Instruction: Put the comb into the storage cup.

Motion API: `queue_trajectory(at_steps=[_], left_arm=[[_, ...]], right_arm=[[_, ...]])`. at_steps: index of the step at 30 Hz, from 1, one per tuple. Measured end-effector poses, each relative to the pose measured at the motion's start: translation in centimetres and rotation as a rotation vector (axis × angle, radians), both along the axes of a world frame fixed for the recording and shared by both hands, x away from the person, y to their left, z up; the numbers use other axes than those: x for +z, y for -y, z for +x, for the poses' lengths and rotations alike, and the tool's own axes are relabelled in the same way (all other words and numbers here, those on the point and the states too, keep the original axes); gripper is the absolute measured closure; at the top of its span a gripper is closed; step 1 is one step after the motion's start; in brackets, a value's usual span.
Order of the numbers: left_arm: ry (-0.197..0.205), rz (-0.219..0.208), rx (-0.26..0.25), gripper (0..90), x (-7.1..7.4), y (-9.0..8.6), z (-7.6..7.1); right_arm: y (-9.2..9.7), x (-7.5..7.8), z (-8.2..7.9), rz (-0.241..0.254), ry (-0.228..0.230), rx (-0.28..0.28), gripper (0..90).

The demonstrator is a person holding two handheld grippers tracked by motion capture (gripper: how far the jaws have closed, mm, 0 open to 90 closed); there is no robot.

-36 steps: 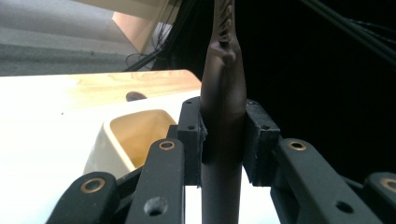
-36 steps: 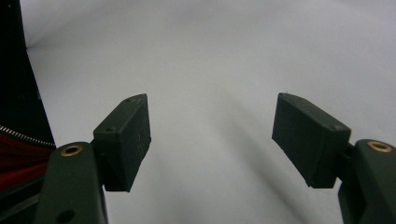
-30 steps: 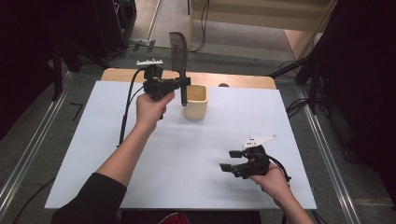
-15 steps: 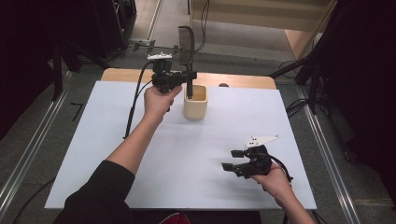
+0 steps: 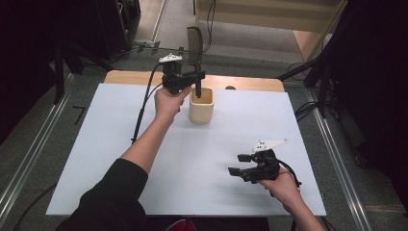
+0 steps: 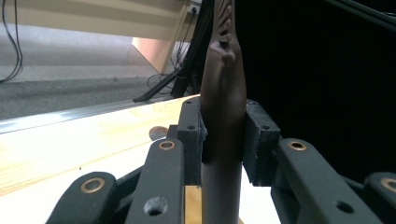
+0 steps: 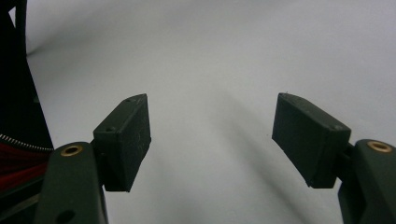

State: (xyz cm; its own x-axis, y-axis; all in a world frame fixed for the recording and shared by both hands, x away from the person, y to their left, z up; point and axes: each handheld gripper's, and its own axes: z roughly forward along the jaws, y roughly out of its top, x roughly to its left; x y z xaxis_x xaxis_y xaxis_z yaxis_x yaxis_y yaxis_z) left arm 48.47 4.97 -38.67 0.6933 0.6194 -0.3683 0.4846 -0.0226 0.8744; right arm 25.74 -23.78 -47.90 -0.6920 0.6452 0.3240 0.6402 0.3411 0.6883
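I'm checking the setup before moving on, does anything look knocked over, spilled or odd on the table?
Nothing stands out. The cream square cup stands upright on the white table sheet, the left gripper holds a dark brown comb upright over it, and the right gripper rests open, holding nothing.

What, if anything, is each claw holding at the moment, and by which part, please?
The left claw grips a dark comb by its handle, held upright over the cream cup. The right claw is open and holds nothing.
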Motion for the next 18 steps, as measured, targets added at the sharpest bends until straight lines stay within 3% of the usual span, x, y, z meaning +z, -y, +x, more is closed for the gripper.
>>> queue_trajectory(at_steps=[6, 18], left_arm=[[-0.007, 0.012, -0.008, 73.0, -0.8, 0.4, 0.3], [0.016, 0.046, -0.019, 72.9, -1.8, 1.0, 0.4]], right_arm=[[0.1, 0.1, 0.0, 0.003, 0.001, -0.006, 26.1], [0.2, 0.1, 0.0, 0.012, 0.005, -0.006, 26.1]])
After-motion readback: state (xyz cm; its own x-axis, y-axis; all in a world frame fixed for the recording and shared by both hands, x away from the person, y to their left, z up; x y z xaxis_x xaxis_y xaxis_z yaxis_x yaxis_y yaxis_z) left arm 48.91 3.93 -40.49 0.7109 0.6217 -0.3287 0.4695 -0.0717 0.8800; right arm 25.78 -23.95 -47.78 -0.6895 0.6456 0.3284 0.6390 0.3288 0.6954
